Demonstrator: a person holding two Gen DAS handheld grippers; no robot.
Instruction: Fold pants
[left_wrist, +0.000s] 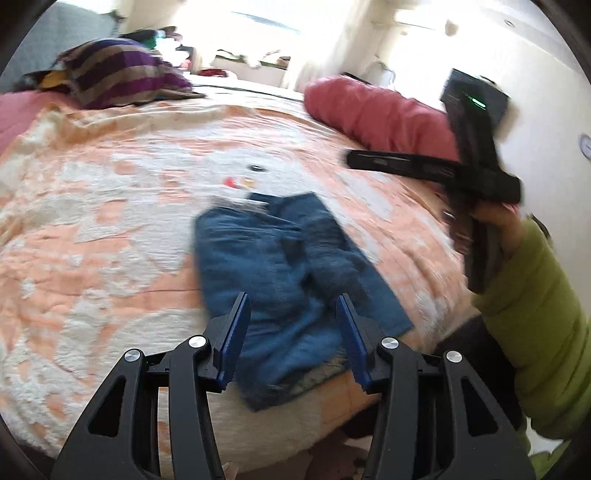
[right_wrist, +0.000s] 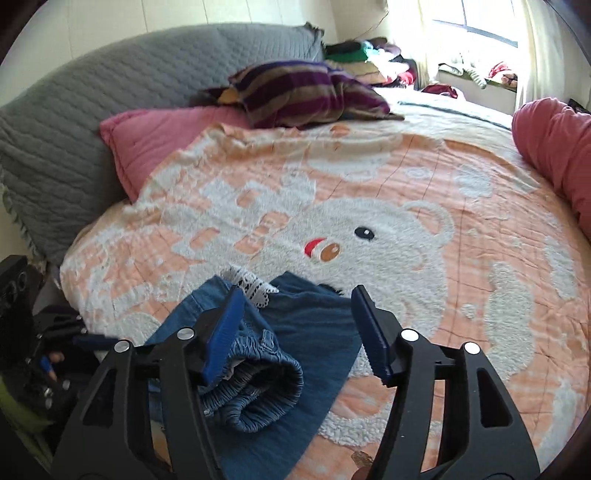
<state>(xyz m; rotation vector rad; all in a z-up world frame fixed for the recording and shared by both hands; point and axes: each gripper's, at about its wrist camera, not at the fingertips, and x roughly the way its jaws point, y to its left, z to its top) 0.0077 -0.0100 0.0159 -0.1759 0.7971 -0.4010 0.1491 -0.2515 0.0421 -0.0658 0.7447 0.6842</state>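
Blue-padded left gripper (left_wrist: 293, 332) jaws apart, nothing clamped, hovering above pants (left_wrist: 291, 288). Right gripper (right_wrist: 295, 328) likewise apart, empty, over the pants' elastic waistband (right_wrist: 258, 391). Pants folded, lying on peach bear blanket (right_wrist: 406, 229), just below bear's face (right_wrist: 354, 240).

My left wrist cam sits just behind the left gripper (left_wrist: 293, 332), looking fwd and down over the near edge of the bed (left_wrist: 110, 192), close above the pants (left_wrist: 288, 266); the right gripper (left_wrist: 476, 177) shows at its right side. My right wrist cam rides behind that gripper (right_wrist: 297, 332), tilted down likewise, facing the grey headboard (right_wrist: 92, 96). Both views share the pants (right_wrist: 314, 325), bear blanket (right_wrist: 369, 229), striped pillow (right_wrist: 295, 92).
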